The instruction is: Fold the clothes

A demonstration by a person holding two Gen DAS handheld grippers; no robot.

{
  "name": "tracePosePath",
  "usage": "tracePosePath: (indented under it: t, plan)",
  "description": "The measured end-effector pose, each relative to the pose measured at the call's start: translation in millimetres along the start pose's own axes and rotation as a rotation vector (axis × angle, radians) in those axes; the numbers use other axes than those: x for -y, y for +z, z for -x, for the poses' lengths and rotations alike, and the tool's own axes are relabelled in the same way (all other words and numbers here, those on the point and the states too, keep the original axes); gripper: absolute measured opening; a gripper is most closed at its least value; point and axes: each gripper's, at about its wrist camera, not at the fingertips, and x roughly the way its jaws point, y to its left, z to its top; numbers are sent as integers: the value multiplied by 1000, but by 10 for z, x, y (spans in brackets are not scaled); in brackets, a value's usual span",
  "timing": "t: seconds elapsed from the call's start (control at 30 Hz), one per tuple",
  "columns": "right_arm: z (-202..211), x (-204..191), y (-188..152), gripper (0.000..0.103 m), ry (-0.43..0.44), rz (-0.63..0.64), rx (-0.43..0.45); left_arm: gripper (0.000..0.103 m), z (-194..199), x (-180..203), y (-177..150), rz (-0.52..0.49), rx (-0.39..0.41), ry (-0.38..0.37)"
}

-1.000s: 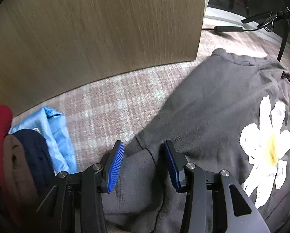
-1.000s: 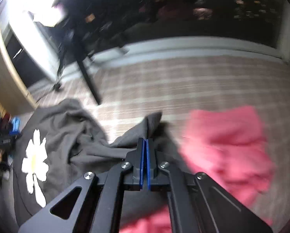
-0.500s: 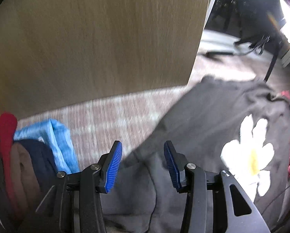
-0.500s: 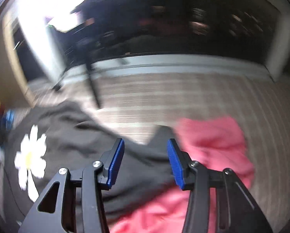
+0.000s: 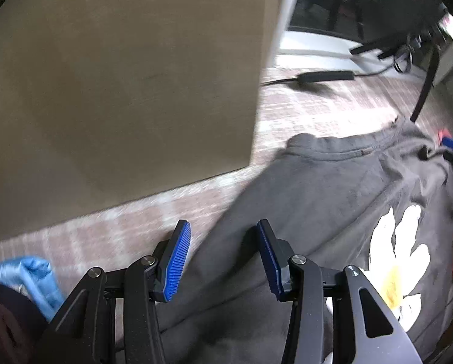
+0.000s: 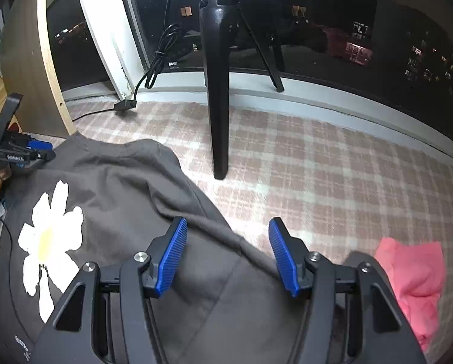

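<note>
A dark grey T-shirt (image 5: 317,188) with a white daisy print (image 5: 399,248) lies spread on the plaid carpet; it also shows in the right wrist view (image 6: 129,188). My left gripper (image 5: 223,257) is open and empty above the shirt's left edge. My right gripper (image 6: 226,254) is open and empty above the shirt's right sleeve edge. The left gripper shows at the far left of the right wrist view (image 6: 38,151).
A wooden cabinet panel (image 5: 120,75) stands beside the shirt. A black tripod leg (image 6: 217,91) stands on the carpet beyond the shirt. A pink garment (image 6: 414,276) lies at right. Blue and dark clothes (image 5: 29,279) are piled at left. A power adapter with cable (image 6: 126,104) lies by the window sill.
My right gripper was shut on the shirt's sleeve one second ago and has opened and let it go. Both grippers moved up along the shirt.
</note>
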Motion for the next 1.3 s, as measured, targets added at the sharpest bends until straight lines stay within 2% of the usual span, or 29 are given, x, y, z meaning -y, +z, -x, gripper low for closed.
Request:
tracePosePath:
  t: [0.07,0.1,0.13,0.23,0.33,0.37,0.4,0.43,0.47,0.53,0.67,0.8,0.87,0.93,0.97,1.0,1.1,1.2,1.3]
  plan:
    - [-58,-16,54,55,16,-2,-7,41,-11,71,9,-24,10,16]
    - [-84,-27,81,55,26,-4,-10,34,6,92,5,-31,20,21]
    - [-117,-48,108,55,35,-4,-11,23,23,113,0,-38,29,26]
    - [-212,-149,172,55,52,19,-22,5,75,177,-13,-60,56,41]
    - [-335,-246,229,55,59,57,-45,2,126,241,-27,-82,84,56]
    - [-375,-262,238,51,66,63,-57,2,144,262,-31,-90,93,61]
    - [-414,-277,248,26,74,68,-69,2,177,272,-28,-94,104,66]
    - [-434,-284,253,10,87,66,-78,2,232,271,-17,-97,119,73]
    - [-437,-285,254,4,93,63,-82,2,294,268,-4,-99,136,80]
    - [-357,-299,261,4,93,58,-52,2,423,268,25,-103,178,104]
    - [-323,-351,270,4,22,86,-19,2,621,311,171,-131,296,191]
    - [-292,-403,279,4,-51,114,13,2,534,269,173,-152,261,204]
    - [-277,-430,284,6,-88,128,29,7,460,231,174,-153,235,206]
    - [-261,-456,288,19,-124,142,45,8,386,193,176,-153,209,207]
    - [-254,-469,291,37,-142,149,53,9,381,178,174,-156,196,209]
    - [-228,-480,289,50,-155,153,62,12,391,166,171,-160,184,212]
    - [-63,-500,305,52,-155,159,104,19,588,79,124,-163,193,216]
    - [144,-494,314,52,-134,140,138,22,853,-90,-159,-109,199,230]
    - [389,-534,250,54,-92,121,165,37,1124,-268,-469,-48,205,246]
